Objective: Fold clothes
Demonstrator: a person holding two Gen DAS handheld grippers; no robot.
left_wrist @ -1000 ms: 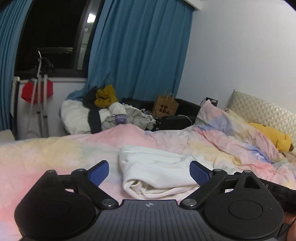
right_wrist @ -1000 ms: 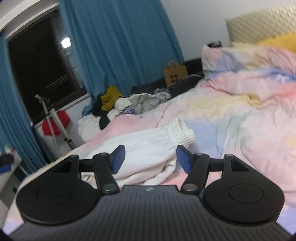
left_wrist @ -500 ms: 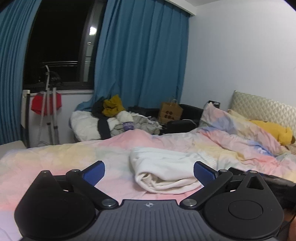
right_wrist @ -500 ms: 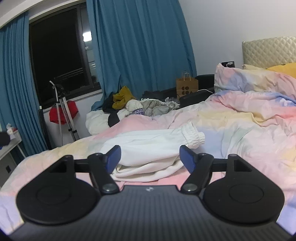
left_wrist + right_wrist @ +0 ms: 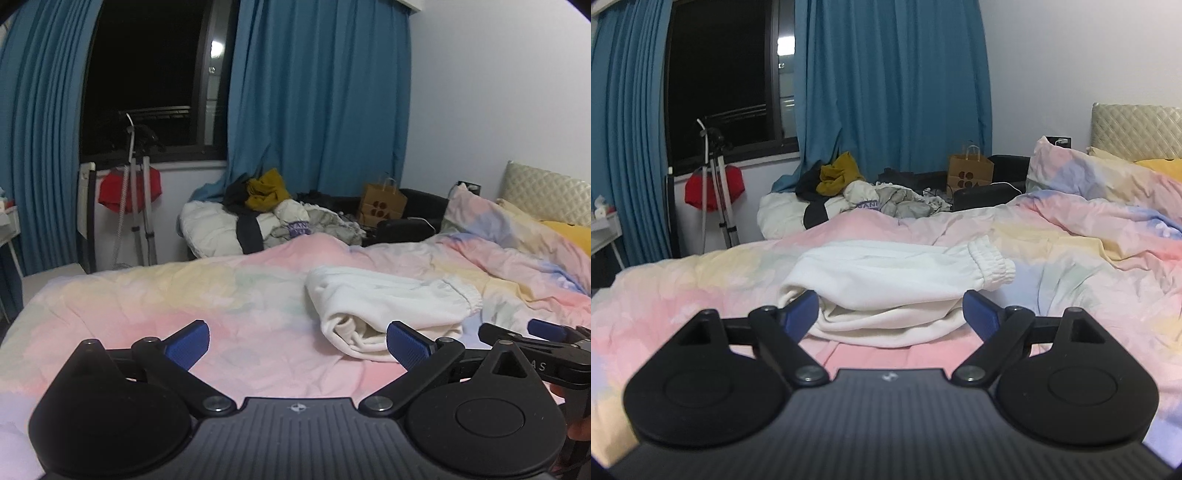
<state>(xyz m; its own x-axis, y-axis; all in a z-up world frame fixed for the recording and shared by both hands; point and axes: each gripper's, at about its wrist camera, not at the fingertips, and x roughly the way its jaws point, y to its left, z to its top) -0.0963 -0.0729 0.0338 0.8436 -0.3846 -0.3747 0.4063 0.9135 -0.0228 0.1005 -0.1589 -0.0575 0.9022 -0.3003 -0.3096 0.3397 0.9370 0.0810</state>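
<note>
**Pants mostly folded, both grippers free**

I see the white pants (image 5: 894,291) lying on the duvet (image 5: 147,295), bunched into a short stack, elastic cuff (image 5: 991,260) sticking out at 3 o'clock of the bundle. Layers are doubled over but uneven: lower layer spills out along the near edge, top layer is rumpled. I judge the main fold done, tidy-up left, maybe one more fold to make it compact.

Left gripper (image 5: 297,343): fingers wide apart, holding nothing, hovering above the duvet with the pants at its 1 o'clock, off-centre. Right gripper (image 5: 890,314): fingers also wide, empty, bundle dead ahead at 12 o'clock; fingertips frame it, no contact that I can see.

From the left view the right gripper's fingers (image 5: 545,330) show at 3 o'clock, just beside the bundle.

Clothes pile (image 5: 849,192) by the curtain (image 5: 894,92) at 11 o'clock looks unfolded. If that counts, most of the task is left.
</note>
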